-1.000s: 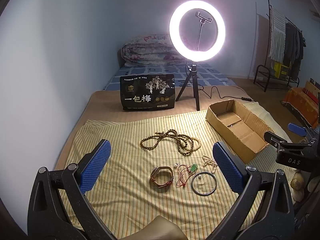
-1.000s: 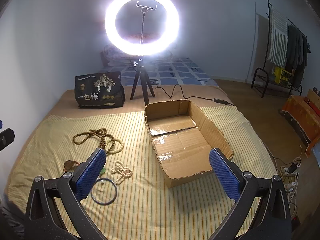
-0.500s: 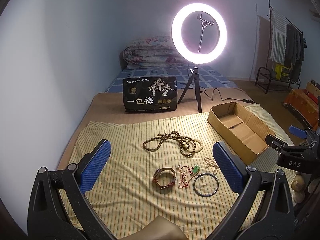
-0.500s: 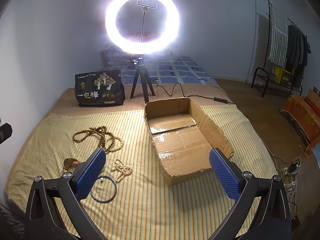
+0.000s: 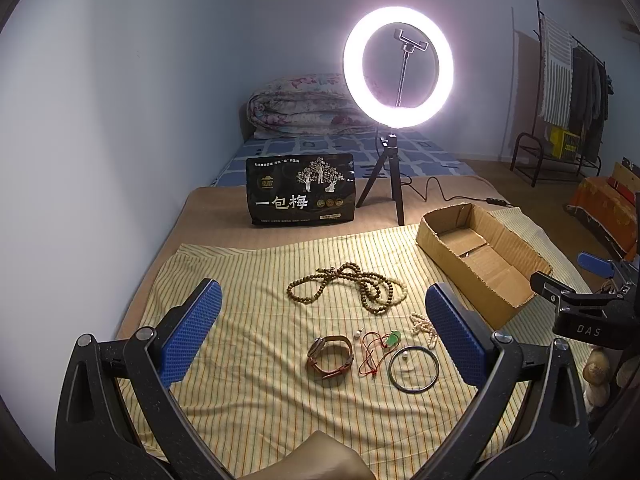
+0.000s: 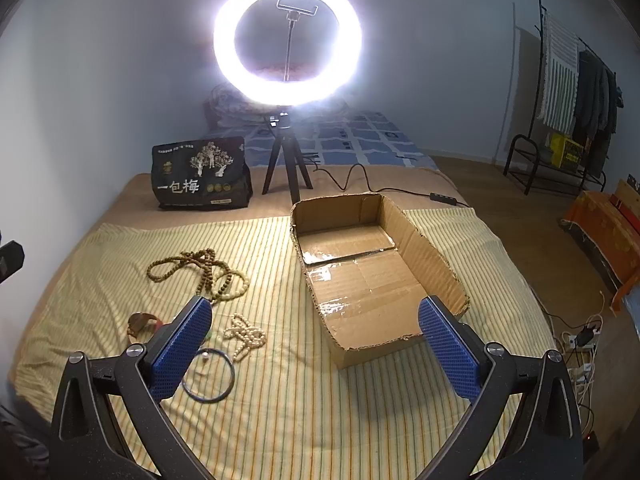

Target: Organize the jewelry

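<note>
On the striped cloth [image 5: 248, 280] lie a long brown bead necklace [image 5: 352, 286], a brown-strap watch [image 5: 330, 356], a red cord with a green pendant [image 5: 378, 350], a dark bangle [image 5: 414, 368] and a pale bead bracelet [image 5: 422, 326]. An open cardboard box [image 6: 360, 276] sits to their right. My left gripper [image 5: 322, 332] is open and empty, held above the cloth before the watch. My right gripper [image 6: 316, 344] is open and empty, before the box's near end. The necklace [image 6: 204, 272], bangle [image 6: 208, 376] and bracelet [image 6: 246, 334] show in the right wrist view too.
A lit ring light on a tripod [image 5: 396, 68] and a black printed bag [image 5: 302, 190] stand beyond the cloth. A folded quilt [image 5: 304, 108] lies at the back. A clothes rack [image 5: 568, 92] and power strips on the floor [image 6: 580, 340] are at right.
The left wrist view has drifted slightly left and back, so the jewelry sits a little farther right and away. The right gripper has barely moved. Both stay open.
</note>
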{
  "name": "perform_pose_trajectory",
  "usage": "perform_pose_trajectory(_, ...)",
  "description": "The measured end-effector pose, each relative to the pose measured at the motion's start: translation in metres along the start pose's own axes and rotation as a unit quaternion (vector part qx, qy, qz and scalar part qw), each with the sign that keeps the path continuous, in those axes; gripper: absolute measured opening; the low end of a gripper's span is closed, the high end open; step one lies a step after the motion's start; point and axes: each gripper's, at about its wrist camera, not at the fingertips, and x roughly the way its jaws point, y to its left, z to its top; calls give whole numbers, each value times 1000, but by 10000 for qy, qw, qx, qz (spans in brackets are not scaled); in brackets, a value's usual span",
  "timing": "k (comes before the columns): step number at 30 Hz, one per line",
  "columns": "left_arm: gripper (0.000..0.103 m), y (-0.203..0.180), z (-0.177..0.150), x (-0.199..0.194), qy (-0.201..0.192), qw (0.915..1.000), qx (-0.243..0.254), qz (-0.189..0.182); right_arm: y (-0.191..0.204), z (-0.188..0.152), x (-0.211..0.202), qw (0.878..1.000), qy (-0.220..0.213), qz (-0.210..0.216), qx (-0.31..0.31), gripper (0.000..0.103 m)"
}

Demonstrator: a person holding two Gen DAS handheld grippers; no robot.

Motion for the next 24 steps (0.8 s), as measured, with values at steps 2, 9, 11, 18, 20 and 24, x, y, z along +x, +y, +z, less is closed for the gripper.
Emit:
perform_pose_trajectory(2,103,0,0,0,-1,10000,1,1,0,0,0,10000,4,4,-1,103)
perform_pose_trajectory(9,103,0,0,0,2,10000,2,-4,0,-1,0,10000,5,3,-3,103)
perform_pose_trajectory(11,103,0,0,0,3,10000,8,-1,0,0,0,10000,10,6,-10,103)
perform_pose_trajectory(18,103,-1,-1,0,-5,10000,2,-1,1,-1,1,10000,65,20,-5,103)
perform_pose_trajectory(20,103,0,-1,0,-3,10000,7,2,1,-1,2,10000,82,26,-2,103)
perform_pose_trajectory(24,103,0,-2,0,16,10000,-8,2,1,-1,2,9999,105,36,-2,103)
